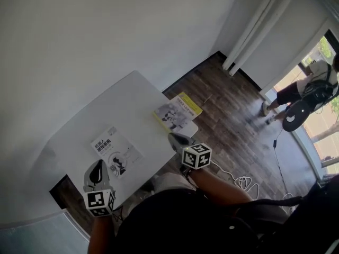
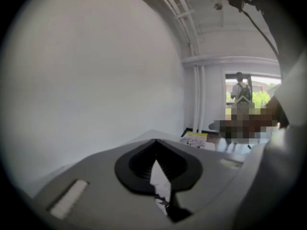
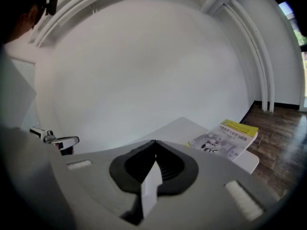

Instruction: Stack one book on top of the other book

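Note:
Two books lie apart on the white table [image 1: 127, 105]. A white-covered book [image 1: 116, 152] rests near the front edge. A book with a yellow band [image 1: 177, 111] sits at the table's right edge and also shows in both gripper views [image 2: 195, 139] [image 3: 225, 140]. My left gripper [image 1: 97, 173] hovers just in front of the white book, jaws shut with nothing between them [image 2: 156, 143]. My right gripper [image 1: 177, 140] hangs off the table's near right corner, short of the yellow-banded book, and is shut and empty too [image 3: 155, 143].
A dark wood floor [image 1: 222, 115] lies to the right of the table, with a white cable [image 1: 238, 181] on it. White curtains [image 1: 254, 30] hang at the back right. A person [image 1: 304, 89] stands at the bright doorway far right. A plain white wall is behind the table.

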A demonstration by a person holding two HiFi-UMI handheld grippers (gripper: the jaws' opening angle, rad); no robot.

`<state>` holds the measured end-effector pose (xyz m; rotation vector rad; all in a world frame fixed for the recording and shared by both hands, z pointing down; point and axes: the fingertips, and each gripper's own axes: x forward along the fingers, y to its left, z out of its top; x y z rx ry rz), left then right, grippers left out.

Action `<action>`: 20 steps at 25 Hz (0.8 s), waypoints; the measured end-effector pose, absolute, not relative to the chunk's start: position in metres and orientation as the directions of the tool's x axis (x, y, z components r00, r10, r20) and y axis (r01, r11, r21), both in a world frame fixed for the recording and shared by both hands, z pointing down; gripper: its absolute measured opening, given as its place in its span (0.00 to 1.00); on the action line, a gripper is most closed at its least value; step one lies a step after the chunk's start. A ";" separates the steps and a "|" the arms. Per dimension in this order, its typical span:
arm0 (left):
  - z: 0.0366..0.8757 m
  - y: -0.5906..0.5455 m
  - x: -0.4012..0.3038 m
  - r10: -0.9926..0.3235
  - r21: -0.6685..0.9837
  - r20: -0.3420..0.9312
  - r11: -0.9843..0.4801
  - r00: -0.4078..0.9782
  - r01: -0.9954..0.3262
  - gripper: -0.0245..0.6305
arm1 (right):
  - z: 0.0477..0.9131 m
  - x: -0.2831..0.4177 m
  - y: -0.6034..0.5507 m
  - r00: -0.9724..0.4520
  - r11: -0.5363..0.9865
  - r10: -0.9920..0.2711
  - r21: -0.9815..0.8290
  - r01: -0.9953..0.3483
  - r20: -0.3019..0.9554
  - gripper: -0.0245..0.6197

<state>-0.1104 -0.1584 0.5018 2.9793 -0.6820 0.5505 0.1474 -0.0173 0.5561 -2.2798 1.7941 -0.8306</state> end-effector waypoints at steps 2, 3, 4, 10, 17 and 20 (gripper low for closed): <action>0.504 -0.156 -0.111 -0.414 -0.021 0.338 -0.901 0.845 -0.433 0.04 | 0.555 0.149 -0.010 0.171 -0.310 -0.929 -0.436 -0.845 0.329 0.04; 0.505 -0.153 -0.110 -0.412 -0.016 0.336 -0.901 0.847 -0.433 0.04 | 0.554 0.151 -0.006 0.186 -0.321 -0.928 -0.439 -0.839 0.323 0.04; 0.505 -0.151 -0.109 -0.410 -0.018 0.337 -0.903 0.848 -0.430 0.04 | 0.552 0.154 0.000 0.201 -0.333 -0.926 -0.440 -0.834 0.319 0.04; 0.498 -0.144 -0.106 -0.437 -0.056 0.314 -0.895 0.843 -0.443 0.04 | 0.548 0.181 0.033 0.264 -0.384 -0.914 -0.448 -0.807 0.308 0.04; 0.483 -0.147 -0.060 -0.454 -0.083 0.271 -0.890 0.849 -0.449 0.04 | 0.555 0.228 0.037 0.280 -0.392 -0.915 -0.472 -0.790 0.292 0.04; 0.481 -0.145 -0.039 -0.454 -0.114 0.276 -0.891 0.847 -0.440 0.05 | 0.564 0.251 0.044 0.287 -0.405 -0.910 -0.488 -0.773 0.300 0.04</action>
